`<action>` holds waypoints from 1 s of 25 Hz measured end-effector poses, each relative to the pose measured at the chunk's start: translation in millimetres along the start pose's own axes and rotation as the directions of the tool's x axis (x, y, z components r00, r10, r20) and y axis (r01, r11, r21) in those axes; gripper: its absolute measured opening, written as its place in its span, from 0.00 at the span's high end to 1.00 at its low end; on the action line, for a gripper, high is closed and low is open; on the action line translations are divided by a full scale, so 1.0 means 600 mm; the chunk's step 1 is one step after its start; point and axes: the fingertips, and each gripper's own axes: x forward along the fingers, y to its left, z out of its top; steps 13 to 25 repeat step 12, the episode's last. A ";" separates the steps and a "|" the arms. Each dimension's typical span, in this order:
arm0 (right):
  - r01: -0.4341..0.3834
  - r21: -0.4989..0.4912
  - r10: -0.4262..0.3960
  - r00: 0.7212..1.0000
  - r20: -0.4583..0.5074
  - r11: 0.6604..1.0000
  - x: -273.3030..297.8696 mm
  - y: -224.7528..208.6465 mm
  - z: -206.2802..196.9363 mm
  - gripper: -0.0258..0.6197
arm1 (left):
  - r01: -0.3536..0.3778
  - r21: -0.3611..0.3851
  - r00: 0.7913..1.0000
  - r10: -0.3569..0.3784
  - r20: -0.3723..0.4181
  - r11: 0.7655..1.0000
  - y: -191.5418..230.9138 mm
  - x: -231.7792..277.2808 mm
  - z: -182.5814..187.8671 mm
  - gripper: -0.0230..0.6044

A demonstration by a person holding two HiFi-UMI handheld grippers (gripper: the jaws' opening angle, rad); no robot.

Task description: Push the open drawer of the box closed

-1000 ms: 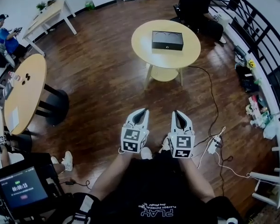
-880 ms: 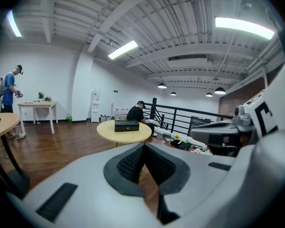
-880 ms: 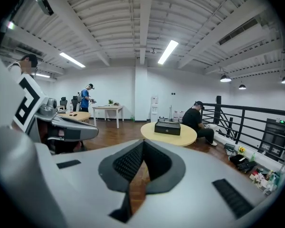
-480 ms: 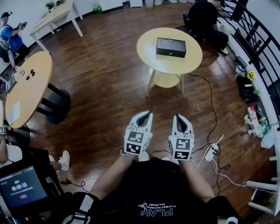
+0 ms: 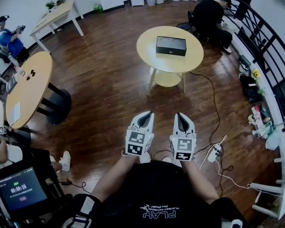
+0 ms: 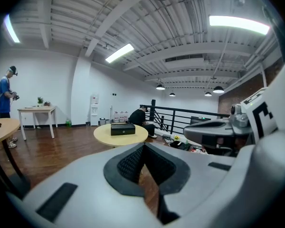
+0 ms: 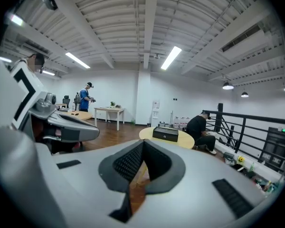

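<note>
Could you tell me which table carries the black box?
The round table straight ahead holds the black box; the oval table and rectangular table at left don't.

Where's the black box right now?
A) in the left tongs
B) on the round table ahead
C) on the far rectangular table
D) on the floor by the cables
B: the black box sits on the round table, well ahead of the left tongs and right tongs, both empty.

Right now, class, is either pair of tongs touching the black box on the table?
No: left tongs and right tongs hang far short of the black box.
</note>
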 end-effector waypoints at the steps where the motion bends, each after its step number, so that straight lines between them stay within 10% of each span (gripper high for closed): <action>1: -0.004 -0.012 0.004 1.000 0.010 1.000 0.000 0.004 0.007 0.95 | -0.001 0.000 1.000 0.001 0.001 1.000 0.000 0.000 0.001 0.97; 25: -0.031 -0.057 0.034 0.998 0.049 0.998 0.002 0.014 0.036 0.95 | -0.011 0.014 1.000 0.011 0.023 1.000 -0.008 0.004 0.017 0.97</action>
